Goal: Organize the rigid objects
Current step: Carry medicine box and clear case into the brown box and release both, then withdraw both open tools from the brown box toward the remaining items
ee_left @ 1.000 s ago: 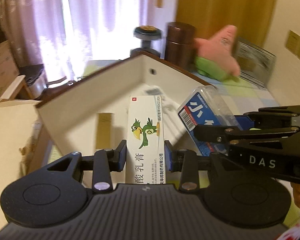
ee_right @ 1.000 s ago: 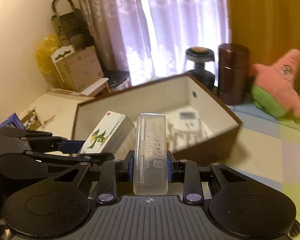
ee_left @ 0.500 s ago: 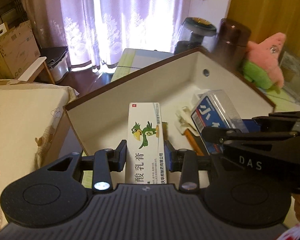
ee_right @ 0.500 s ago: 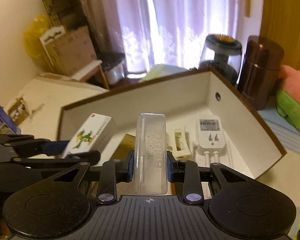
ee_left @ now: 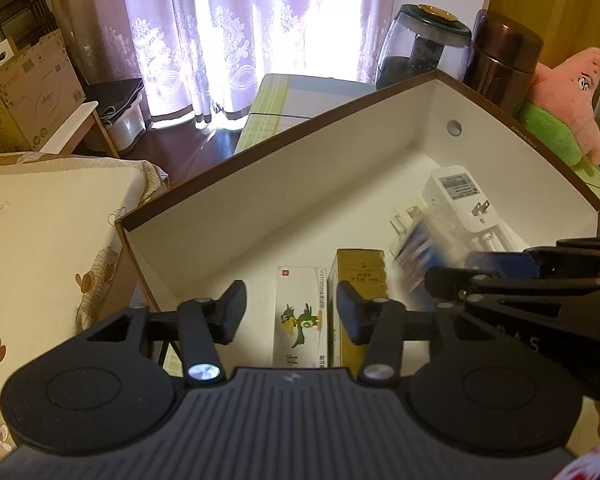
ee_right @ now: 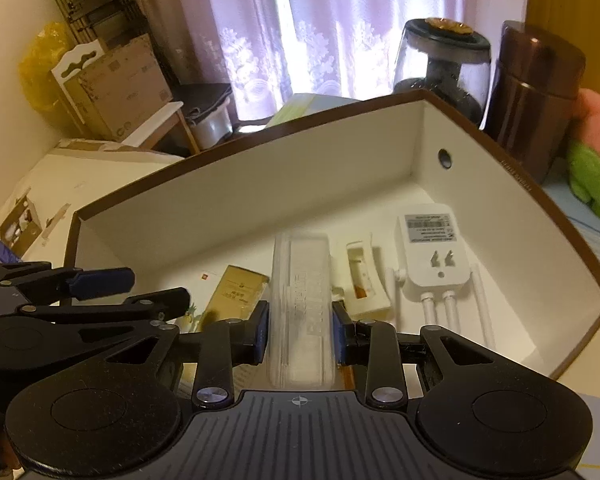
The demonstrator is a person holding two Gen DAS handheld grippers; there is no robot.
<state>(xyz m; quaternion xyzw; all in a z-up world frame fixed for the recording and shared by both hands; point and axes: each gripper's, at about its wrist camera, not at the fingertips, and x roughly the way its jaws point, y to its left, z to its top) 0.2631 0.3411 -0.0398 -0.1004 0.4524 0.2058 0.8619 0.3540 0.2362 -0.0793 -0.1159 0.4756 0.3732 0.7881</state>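
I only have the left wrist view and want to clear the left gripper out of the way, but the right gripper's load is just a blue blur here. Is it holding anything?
Observer: Yes. The right gripper is shut on a clear plastic case, held lengthwise and pointing into the brown-rimmed box.
Operator: What lies on the box floor just right of that case?
Observer: A small white holder with something orange in it. It lies between the case and the white plug-in adapter.
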